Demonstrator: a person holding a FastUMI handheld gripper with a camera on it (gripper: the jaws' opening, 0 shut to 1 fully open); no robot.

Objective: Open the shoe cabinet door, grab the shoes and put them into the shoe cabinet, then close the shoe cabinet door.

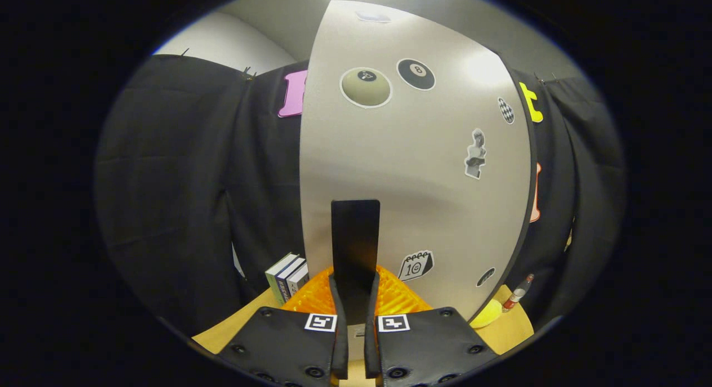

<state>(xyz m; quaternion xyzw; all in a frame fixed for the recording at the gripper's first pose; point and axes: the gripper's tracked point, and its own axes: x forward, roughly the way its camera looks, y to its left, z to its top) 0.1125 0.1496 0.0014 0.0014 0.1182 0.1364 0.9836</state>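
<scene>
The cabinet door [411, 170], a broad, stiff, smooth panel dotted with stickers, stands right ahead of the gripper [356, 320] and will likely swing lightly if pulled by its handle [356, 242]. That dark upright handle sits between the jaws, which are nearly pressed together on its base. Books [288, 278] stand on the desk [233, 326] beside the door, and a small bottle [518, 292] sits on the other side.

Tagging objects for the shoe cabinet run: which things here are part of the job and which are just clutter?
Job:
- shoe cabinet door, stickers on its face
- door handle, dark upright bar, with the gripper fingers closed on either side of it

Lying about:
- row of books beside the door
- small bottle on the wooden tabletop
- yellow round object, partly hidden
- orange ribbed item behind the fingers
</scene>
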